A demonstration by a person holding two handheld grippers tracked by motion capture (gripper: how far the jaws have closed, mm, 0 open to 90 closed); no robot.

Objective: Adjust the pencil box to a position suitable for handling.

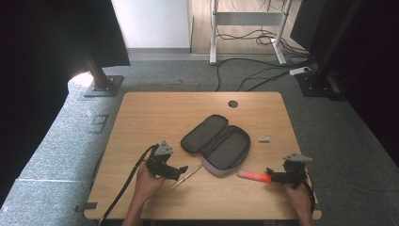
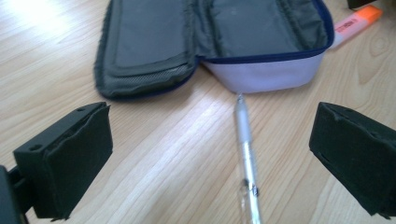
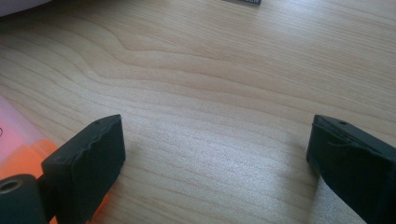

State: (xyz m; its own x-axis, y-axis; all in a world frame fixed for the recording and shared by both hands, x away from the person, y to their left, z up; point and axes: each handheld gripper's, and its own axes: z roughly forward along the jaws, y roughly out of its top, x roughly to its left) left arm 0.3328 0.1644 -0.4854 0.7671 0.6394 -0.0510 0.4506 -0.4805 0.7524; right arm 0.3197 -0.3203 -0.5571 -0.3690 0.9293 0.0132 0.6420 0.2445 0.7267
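Pen [image 2: 246,158] is slim, silvery, lying flat.

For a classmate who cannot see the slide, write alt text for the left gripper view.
A silver pen lies on the wooden table between the left gripper's two wide-open black jaws, its tip pointing at an open, empty pencil case. An orange highlighter lies beyond the case at the upper right.

high view: overhead, facing forward-down | claw views: low, close to table [image 1: 155,108] | shared: pencil case [image 1: 216,140]
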